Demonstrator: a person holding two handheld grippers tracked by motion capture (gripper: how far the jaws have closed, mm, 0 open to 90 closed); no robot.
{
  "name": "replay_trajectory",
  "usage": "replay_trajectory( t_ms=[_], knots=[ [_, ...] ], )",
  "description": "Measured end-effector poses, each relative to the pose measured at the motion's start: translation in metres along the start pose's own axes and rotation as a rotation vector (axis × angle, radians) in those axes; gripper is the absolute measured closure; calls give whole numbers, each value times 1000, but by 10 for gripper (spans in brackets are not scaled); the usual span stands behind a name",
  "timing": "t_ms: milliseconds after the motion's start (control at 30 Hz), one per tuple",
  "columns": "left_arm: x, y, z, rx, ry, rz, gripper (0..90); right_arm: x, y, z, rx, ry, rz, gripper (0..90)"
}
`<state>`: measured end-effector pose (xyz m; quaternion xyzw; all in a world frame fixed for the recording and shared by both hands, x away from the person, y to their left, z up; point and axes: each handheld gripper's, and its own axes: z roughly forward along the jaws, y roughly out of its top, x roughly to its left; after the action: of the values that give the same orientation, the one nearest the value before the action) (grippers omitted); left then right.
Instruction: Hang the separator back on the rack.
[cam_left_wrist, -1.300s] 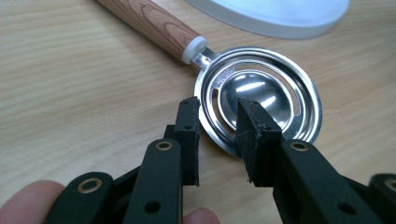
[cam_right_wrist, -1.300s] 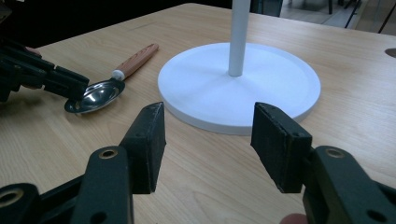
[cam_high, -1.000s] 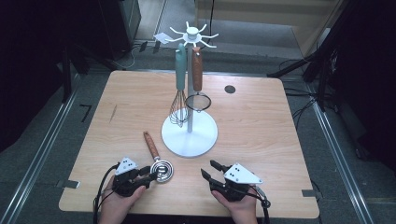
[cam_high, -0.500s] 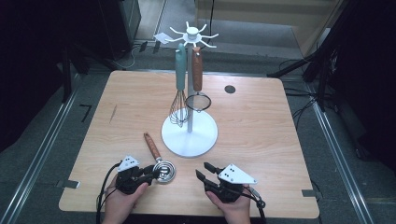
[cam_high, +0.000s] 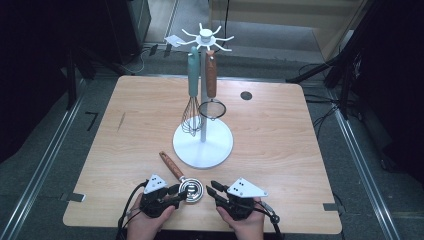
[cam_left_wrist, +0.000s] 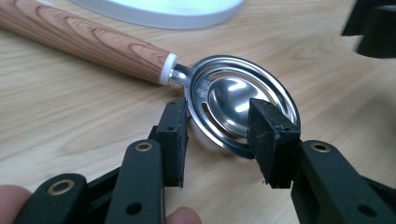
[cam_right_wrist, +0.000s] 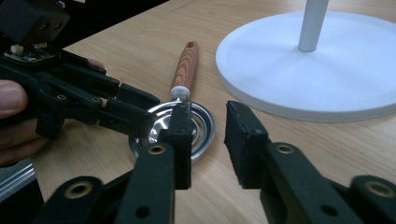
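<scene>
Left gripper (cam_high: 181, 194) sits low at the bottom left of centre in the high view, our hand (cam_high: 145, 226) under it, jaws level and straddling the strainer's (cam_left_wrist: 243, 109) metal bowl; whether the pads press on it we cannot tell. Its jaws have just been opening slightly. Right gripper (cam_high: 214, 190), bottom centre, has been closing on nothing, jaws apart, just beside the bowl.

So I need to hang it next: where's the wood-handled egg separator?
In the high view, the egg separator lies front-centre, between the white stand base and the left gripper.
</scene>
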<state>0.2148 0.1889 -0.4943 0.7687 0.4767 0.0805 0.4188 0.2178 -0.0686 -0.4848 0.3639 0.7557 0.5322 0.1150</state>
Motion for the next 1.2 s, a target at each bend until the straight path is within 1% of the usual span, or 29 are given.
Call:
replay_trajectory(
  t_ms=[67, 200, 300, 367, 467, 533, 633, 700, 767, 833, 867, 900, 933, 967, 1000, 1033, 1067, 1133, 1200],
  knots=[
    [-4, 0, 2, 3, -7, 10, 616, 0, 0, 1, 8, -8, 0, 802],
    [-10, 0, 6, 8, -42, 3, 671, 0, -2, 2, 25, -15, 10, 805],
    [-14, -1, 9, 19, -59, 13, 705, 0, -3, 5, 48, -13, 10, 826],
    [-18, -1, 10, 21, -68, 14, 701, 1, -5, 7, 66, -10, 13, 832],
    [-23, -1, 12, 9, -81, 6, 664, 3, -7, 11, 101, -5, 16, 833],
    [-25, -1, 12, 4, -88, 13, 653, 4, -8, 14, 127, -11, 16, 840],
    [-24, -1, 11, 3, -100, 22, 637, 3, -10, 16, 160, -14, 11, 844],
    [-20, 0, 8, -6, -108, 15, 631, 2, -12, 18, 187, -14, 8, 847],
    [-15, 2, 6, -25, -120, -4, 630, 1, -13, 19, 206, -12, 11, 847],
    [-13, 3, 5, -29, -103, -2, 662, 0, -13, 18, 205, -14, 8, 848],
    [-12, 3, 5, -26, -98, -2, 682, 0, -13, 18, 213, -21, 2, 851],
    [-11, 3, 6, -17, -93, 5, 707, 0, -14, 17, 211, -20, 4, 852],
    [-11, 3, 7, -13, -93, 3, 722, -1, -14, 16, 201, -18, 4, 852],
    [-12, 3, 8, -2, -82, 8, 752, -1, -14, 15, 199, -18, 6, 849],
    [-12, 3, 9, 4, -76, 13, 774, -1, -14, 15, 202, -30, -1, 845],
    [-13, 3, 11, 10, -81, 15, 780, -2, -14, 15, 209, -44, -12, 845],
    [-14, 3, 12, 19, -90, 20, 779, -3, -15, 14, 217, -48, -12, 843],
    [-17, 3, 15, 30, -111, 25, 777, -4, -15, 12, 212, -56, -8, 838],
    [-21, 3, 18, 42, -131, 43, 774, -6, -16, 9, 211, -64, -5, 835]
  ],
)
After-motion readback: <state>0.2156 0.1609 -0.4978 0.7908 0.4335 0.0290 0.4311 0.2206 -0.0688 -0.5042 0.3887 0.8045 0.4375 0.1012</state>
